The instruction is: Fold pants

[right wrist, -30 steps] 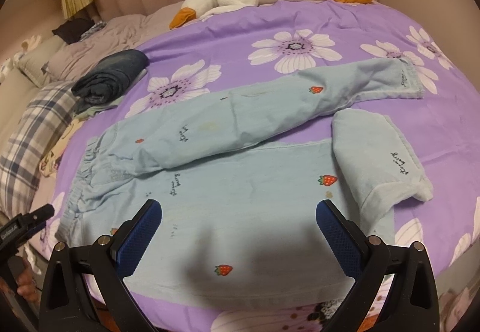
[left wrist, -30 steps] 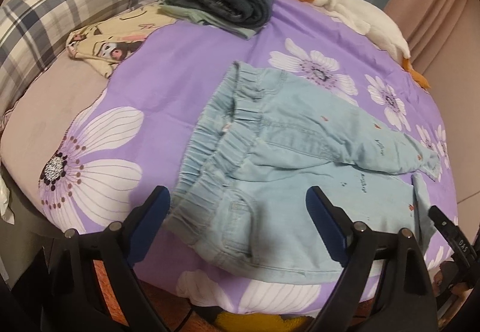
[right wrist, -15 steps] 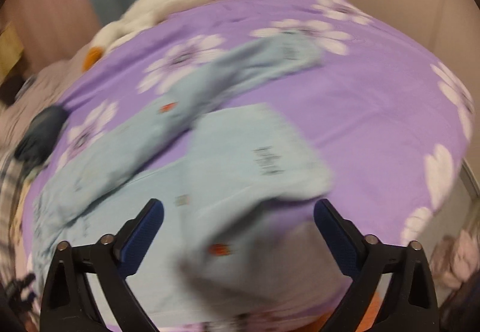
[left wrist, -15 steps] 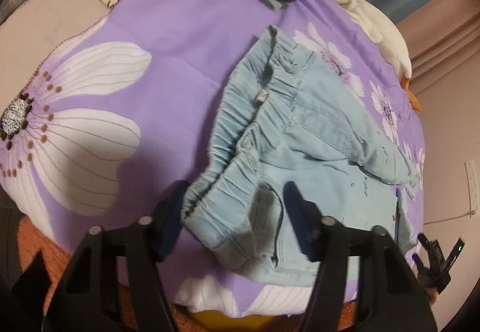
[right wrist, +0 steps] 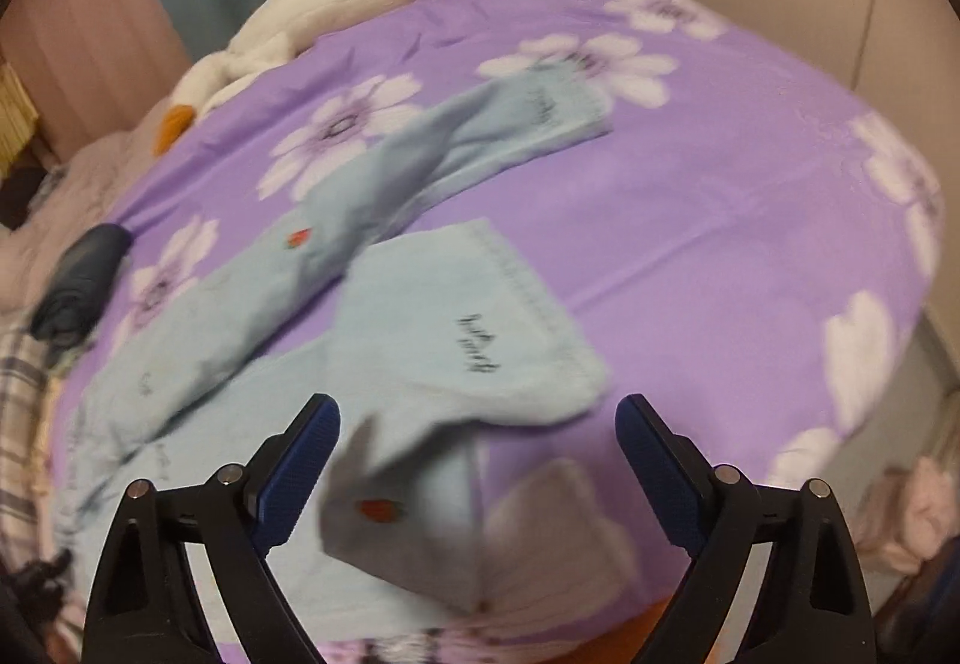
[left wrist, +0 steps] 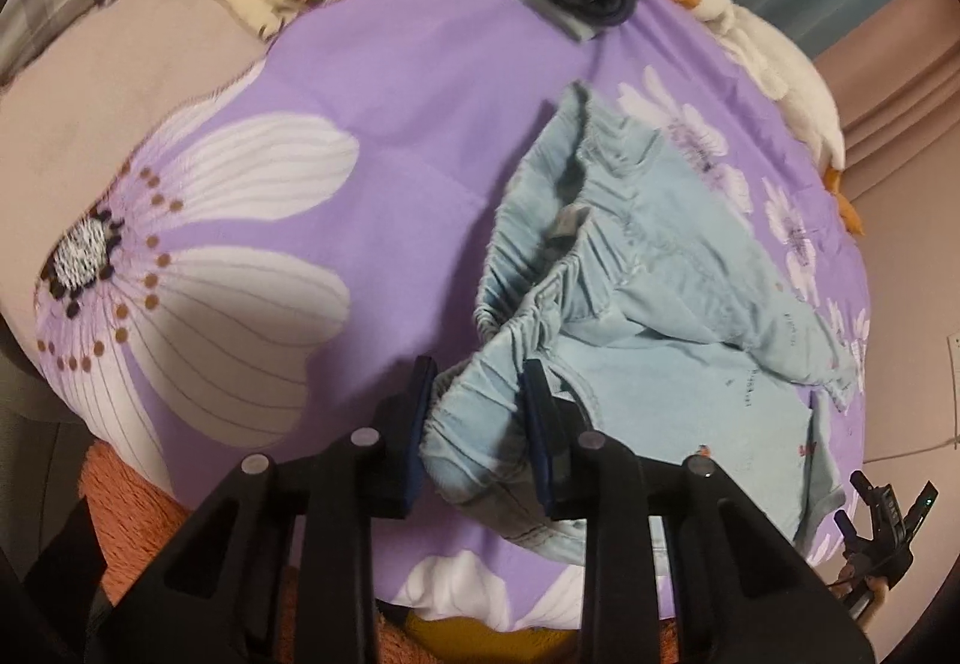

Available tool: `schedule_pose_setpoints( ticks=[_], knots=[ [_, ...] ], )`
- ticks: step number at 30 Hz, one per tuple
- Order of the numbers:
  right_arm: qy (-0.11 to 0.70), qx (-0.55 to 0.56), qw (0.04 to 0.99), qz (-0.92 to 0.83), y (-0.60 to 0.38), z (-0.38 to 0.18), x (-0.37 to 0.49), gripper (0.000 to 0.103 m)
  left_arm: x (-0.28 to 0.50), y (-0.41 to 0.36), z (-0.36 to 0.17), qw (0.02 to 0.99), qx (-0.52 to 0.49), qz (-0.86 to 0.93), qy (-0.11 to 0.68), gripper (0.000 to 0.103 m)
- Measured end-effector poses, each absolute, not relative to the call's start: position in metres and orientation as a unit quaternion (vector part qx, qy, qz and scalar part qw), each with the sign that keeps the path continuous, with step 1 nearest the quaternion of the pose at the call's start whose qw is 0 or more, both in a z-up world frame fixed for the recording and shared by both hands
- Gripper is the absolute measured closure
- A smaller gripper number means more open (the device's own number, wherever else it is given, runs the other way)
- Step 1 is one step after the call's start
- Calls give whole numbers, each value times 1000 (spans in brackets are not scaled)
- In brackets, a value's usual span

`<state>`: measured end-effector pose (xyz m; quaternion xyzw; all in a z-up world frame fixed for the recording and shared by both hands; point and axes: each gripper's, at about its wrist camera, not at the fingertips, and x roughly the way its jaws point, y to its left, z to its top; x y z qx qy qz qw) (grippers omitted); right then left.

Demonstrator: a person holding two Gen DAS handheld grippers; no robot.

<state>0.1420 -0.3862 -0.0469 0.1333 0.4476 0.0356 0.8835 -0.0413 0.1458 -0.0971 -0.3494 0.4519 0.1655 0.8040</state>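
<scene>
waistband point(left wrist: 480, 412) now bunched between the left claw point(left wrist: 477, 424) as it narrows, closing from wide; right claw point(right wrist: 477, 460) gapes above the folded cuff point(right wrist: 480, 340), ready to lift pants point(left wrist: 660, 316).

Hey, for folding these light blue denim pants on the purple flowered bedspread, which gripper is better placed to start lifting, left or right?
Left, probably. The left gripper is closing with the gathered waistband of the light blue denim pants bunched between its pads. The right gripper stands wide open above a folded-back leg end, gripping nothing.
</scene>
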Motion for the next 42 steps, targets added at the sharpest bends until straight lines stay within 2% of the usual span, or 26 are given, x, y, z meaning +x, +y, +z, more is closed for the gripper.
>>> schedule_pose_setpoints(
  ticks=[3, 4, 5, 7, 9, 10, 12, 19, 26, 32, 38, 42],
  knots=[
    [458, 185, 869, 25, -406, -62, 155, 9, -35, 142, -111, 799, -335, 175, 468, 73],
    [463, 204, 863, 24, -414, -69, 161, 13, -34, 142, -110, 800, -334, 178, 466, 73],
    [471, 233, 850, 23, -426, -79, 167, 26, -33, 141, -109, 799, -333, 180, 467, 73],
    [478, 267, 837, 25, -436, -90, 175, 41, -31, 142, -109, 796, -336, 183, 469, 73],
    [470, 293, 832, 37, -444, -97, 182, 65, -32, 142, -108, 798, -332, 186, 468, 73],
    [472, 291, 832, 32, -445, -97, 185, 94, -32, 140, -106, 799, -328, 188, 468, 74],
    [466, 280, 839, 17, -452, -88, 188, 96, -33, 137, -102, 802, -316, 192, 469, 74],
    [330, 248, 907, -79, -532, 2, 164, 96, -28, 138, -99, 801, -315, 194, 472, 74],
    [374, 311, 870, -87, -583, -45, 156, 96, -29, 141, -99, 797, -326, 189, 471, 73],
    [441, 255, 849, -142, -566, -86, 161, 96, -34, 142, -96, 798, -321, 195, 471, 73],
    [424, 243, 862, -136, -562, -68, 156, 96, -35, 141, -87, 805, -295, 208, 472, 73],
    [424, 213, 869, -140, -553, -61, 158, 96, -30, 140, -107, 794, -283, 212, 494, 70]
  ],
)
